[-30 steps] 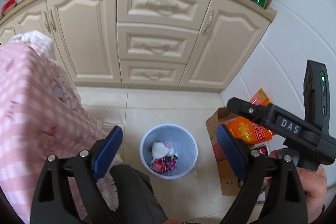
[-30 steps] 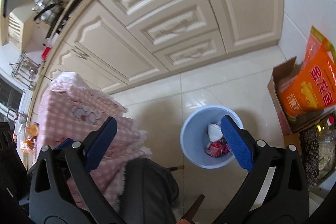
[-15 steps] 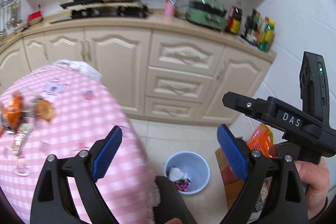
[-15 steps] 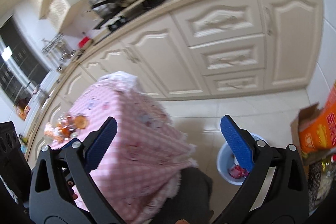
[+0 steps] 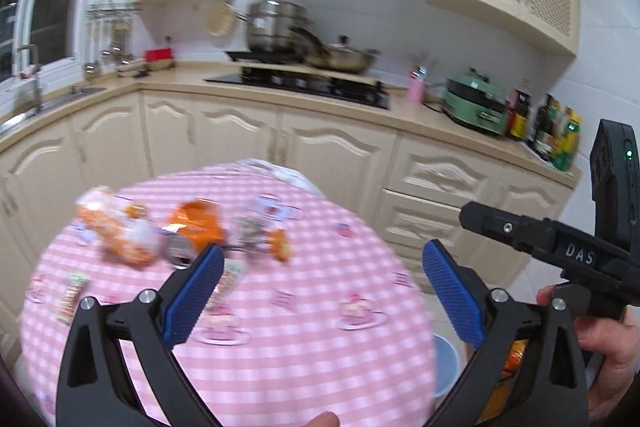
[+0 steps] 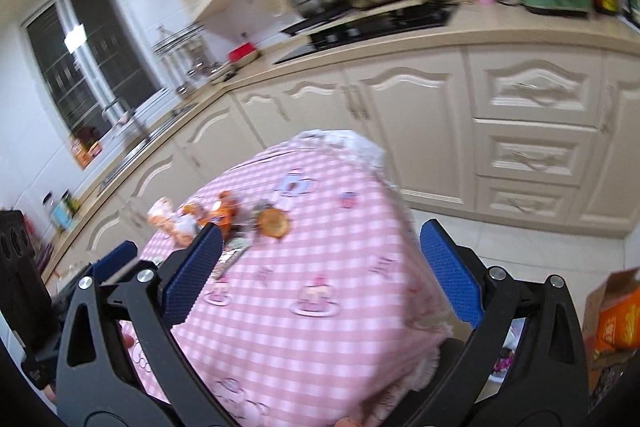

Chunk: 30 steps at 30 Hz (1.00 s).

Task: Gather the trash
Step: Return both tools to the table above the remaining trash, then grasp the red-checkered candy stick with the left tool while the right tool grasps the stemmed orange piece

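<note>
**Kitchen table, trash waiting**

Pink checked table carries the trash at its far left side, wrappers in one heap. Both grippers hang above the near edge, empty: left gripper opening wide, right gripper spread wide, probably ready to grab. Bin stands below, beside the table.

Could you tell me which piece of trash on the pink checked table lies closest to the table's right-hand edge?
The round orange piece, lying alone right of the cluster. The orange packet and the clear orange-printed bag lie farther left.
</note>
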Each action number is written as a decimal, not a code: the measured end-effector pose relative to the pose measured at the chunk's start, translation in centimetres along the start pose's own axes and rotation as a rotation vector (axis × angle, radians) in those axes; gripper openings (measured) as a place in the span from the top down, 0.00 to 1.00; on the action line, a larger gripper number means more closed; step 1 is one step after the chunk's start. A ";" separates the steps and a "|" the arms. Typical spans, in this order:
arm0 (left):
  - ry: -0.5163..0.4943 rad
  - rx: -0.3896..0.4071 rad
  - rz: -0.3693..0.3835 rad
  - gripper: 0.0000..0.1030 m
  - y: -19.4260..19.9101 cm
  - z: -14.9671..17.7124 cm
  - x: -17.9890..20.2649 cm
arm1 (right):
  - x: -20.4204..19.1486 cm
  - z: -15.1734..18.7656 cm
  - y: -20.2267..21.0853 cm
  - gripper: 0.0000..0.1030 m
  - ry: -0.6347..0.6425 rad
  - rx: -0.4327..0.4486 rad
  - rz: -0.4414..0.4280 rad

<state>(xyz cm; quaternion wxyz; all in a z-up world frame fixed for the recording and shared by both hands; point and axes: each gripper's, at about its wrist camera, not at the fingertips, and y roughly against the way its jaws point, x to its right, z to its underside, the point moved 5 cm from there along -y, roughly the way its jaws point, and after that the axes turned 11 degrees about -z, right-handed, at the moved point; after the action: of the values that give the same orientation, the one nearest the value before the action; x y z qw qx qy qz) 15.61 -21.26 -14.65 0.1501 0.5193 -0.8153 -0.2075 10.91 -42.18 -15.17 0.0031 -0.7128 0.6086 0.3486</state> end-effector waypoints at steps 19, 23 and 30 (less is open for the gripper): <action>0.120 -0.011 -0.302 0.05 -0.5 3.1 -20.5 | -8.4 3.7 -11.9 0.06 0.209 -0.169 -0.028; 0.077 -0.081 -0.351 0.05 -2.7 5.1 -22.6 | -6.9 4.7 -14.4 0.06 0.227 -0.226 0.013; 0.016 -0.198 -0.413 0.05 -7.3 7.4 -25.3 | -3.8 5.4 -18.8 0.06 0.230 -0.319 0.067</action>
<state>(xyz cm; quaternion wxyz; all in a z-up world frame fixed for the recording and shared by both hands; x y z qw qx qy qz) 28.41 0.36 -25.40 0.1610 0.6595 -0.6662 -0.3088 24.55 -31.70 -25.25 -0.1911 -0.7188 0.5652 0.3567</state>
